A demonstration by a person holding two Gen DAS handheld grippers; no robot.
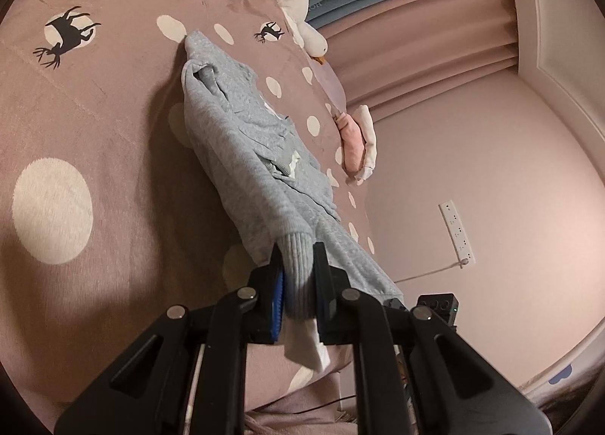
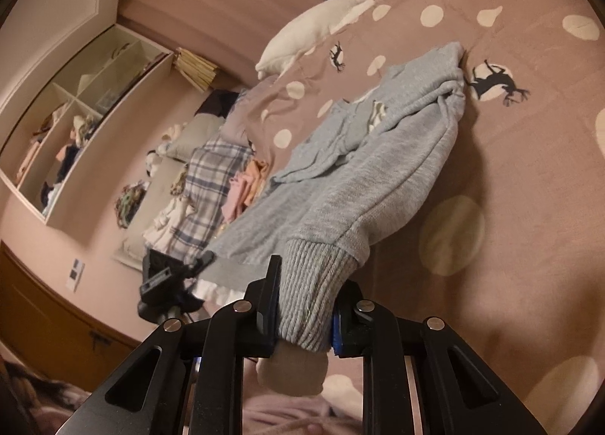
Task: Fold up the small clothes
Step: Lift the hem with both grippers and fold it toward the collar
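The left black two-finger handheld gripper (image 1: 297, 276) is built of matte plastic: 2 broad outer arms with triangular cut-outs, and 2 slimmer inner links, joined by 4 round silver pivot pins. Its upright, flat-sided fingers (image 1: 273, 276) carry blue ridged pads on their inner faces. The right black two-finger handheld gripper (image 2: 308, 295) has the same shape, with 4 silver pins, cut-out outer arms and a blue pad edge at the right finger.
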